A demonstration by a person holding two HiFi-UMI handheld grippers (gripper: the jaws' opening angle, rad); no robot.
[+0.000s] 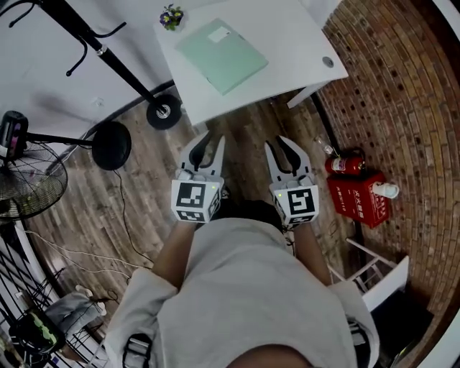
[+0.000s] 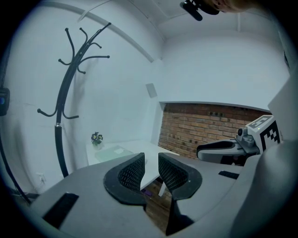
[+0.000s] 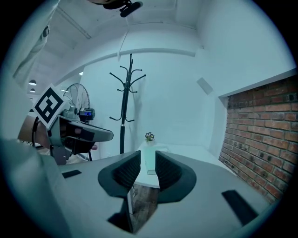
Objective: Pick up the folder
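The pale green folder (image 1: 221, 45) lies flat on the white table (image 1: 302, 43), beside a small potted plant (image 1: 171, 16). Both grippers hover over the wooden floor, short of the table's near edge and pointing at it. My left gripper (image 1: 208, 141) is open, its jaws a little apart with nothing between them. My right gripper (image 1: 284, 147) stands the same way, open and empty. In the left gripper view the folder (image 2: 111, 152) is ahead to the left of the left gripper (image 2: 151, 155). In the right gripper view the folder (image 3: 149, 163) shows through the gap of the right gripper (image 3: 148, 155).
A black coat stand (image 1: 108, 54) with a round base (image 1: 164, 111) stands left of the table. A floor fan (image 1: 29, 180) is at far left. By the brick wall (image 1: 402, 86) sit a red fire extinguisher (image 1: 345, 164) and a red box (image 1: 359, 198).
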